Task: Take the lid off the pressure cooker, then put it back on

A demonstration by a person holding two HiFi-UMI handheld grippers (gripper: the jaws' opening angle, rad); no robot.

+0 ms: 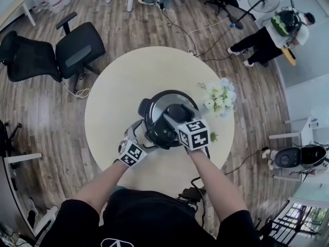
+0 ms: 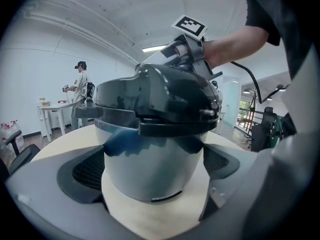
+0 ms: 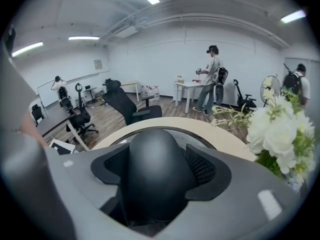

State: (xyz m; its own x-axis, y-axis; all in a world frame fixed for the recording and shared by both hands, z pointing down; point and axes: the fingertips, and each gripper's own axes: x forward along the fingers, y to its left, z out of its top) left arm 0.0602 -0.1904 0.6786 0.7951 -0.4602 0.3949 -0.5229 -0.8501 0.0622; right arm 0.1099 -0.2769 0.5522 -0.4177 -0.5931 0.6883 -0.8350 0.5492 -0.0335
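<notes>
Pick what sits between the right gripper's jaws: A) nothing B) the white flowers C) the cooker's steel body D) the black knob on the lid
D: in the right gripper view the right gripper has both pads pressed on the lid's black knob. The cooker body is clamped by the left gripper instead, and the flowers stand off to the side.

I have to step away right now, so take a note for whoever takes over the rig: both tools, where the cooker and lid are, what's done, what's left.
Left tool: closed on the pot, which stands on the table.
Right tool: closed on the knob of the lid.
Lid: seated on the pot, not lifted.
Done: both grips set. Whether the lid has already been off once cannot be told.
Left: if it has not, take the lid off, put it back on, then release both.
</notes>
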